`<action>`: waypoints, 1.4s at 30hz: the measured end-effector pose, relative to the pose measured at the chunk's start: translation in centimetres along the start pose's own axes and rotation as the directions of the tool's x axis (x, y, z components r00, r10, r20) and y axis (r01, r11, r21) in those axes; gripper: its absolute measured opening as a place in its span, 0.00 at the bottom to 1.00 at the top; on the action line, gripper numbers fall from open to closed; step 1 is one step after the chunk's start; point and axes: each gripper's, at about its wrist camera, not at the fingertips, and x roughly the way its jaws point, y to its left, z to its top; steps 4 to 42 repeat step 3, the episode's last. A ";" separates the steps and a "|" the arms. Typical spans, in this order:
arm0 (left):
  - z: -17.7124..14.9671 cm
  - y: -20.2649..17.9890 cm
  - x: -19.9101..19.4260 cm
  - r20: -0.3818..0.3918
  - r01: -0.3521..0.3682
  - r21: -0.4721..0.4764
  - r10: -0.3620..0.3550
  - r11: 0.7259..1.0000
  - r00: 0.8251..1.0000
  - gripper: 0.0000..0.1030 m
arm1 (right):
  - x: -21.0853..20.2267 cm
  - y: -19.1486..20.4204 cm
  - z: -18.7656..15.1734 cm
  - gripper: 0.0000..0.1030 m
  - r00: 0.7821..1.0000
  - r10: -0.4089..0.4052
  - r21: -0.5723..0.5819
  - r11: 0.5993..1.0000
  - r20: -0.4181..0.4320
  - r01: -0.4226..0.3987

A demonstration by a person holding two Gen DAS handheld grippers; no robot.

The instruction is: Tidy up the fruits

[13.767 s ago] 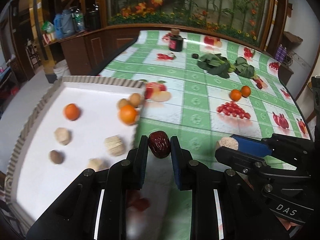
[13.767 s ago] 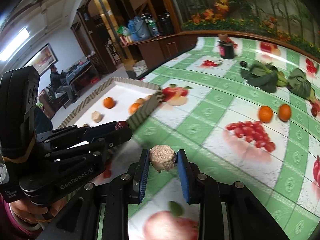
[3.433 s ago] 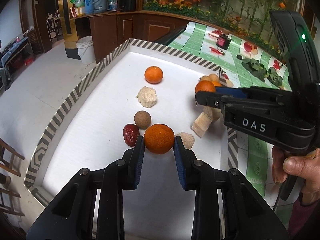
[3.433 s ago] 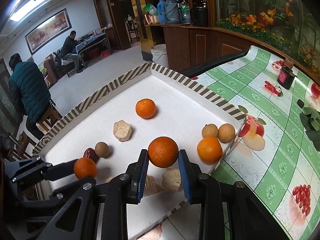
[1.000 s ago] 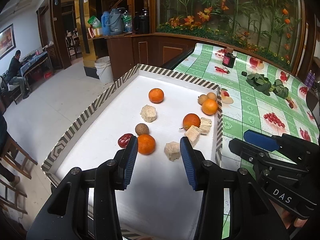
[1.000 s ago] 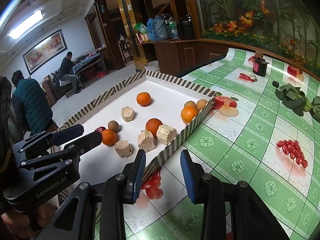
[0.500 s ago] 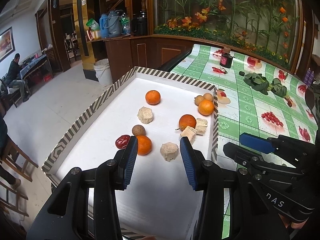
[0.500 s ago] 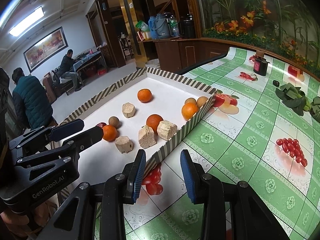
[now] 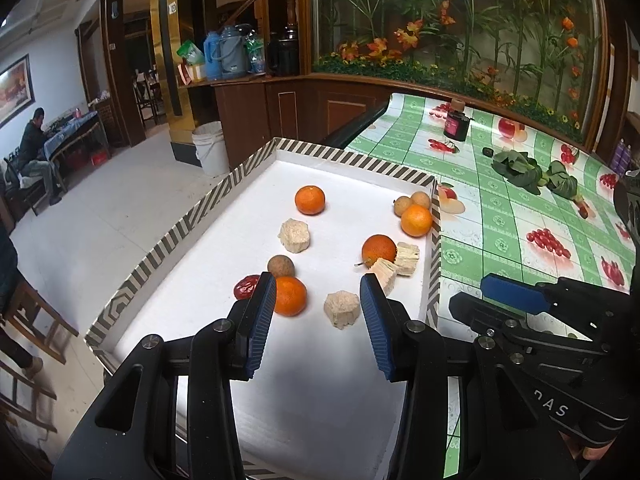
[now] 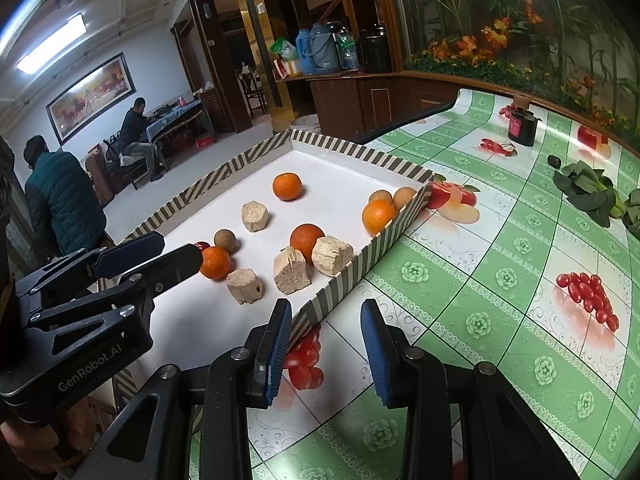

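Since no loose fruit is seen on the tablecloth, any coming move is judged to turn on the fruits already lying in the striped tray. The tray's floor lies straight ahead of and below the left gripper, and ahead and to the left of the right gripper, whose jaws hang over the tray's near corner and the tablecloth. The left gripper is therefore judged the nearer for anything inside. Nearest to it are an orange, just beyond its left finger, and a pale chunk between the lines of its fingers. The tray's long axis runs away from both grippers.

Counted in the tray:
- four oranges;
- four pale fibrous chunks, two of them touching an orange;
- three small brown round fruits, two at the far right wall beside an orange, one near the left gripper;
- one red date, beside the left finger.

Both grippers are seen released, jaws apart, with nothing held. Leafy greens and a dark jar lie well beyond on the tablecloth.
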 end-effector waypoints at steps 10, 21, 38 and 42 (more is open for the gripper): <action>0.2 -0.4 0.2 -0.019 0.023 -0.008 -0.023 1.000 1.000 0.42 | -0.4 -0.4 0.0 0.33 1.000 -0.008 0.008 1.000 0.008 0.008; 0.2 -0.4 0.2 -0.019 0.023 -0.008 -0.023 1.000 1.000 0.42 | -0.4 -0.4 0.0 0.33 1.000 -0.008 0.008 1.000 0.008 0.008; 0.2 -0.4 0.2 -0.019 0.023 -0.008 -0.023 1.000 1.000 0.42 | -0.4 -0.4 0.0 0.33 1.000 -0.008 0.008 1.000 0.008 0.008; 0.2 -0.4 0.2 -0.019 0.023 -0.008 -0.023 1.000 1.000 0.42 | -0.4 -0.4 0.0 0.33 1.000 -0.008 0.008 1.000 0.008 0.008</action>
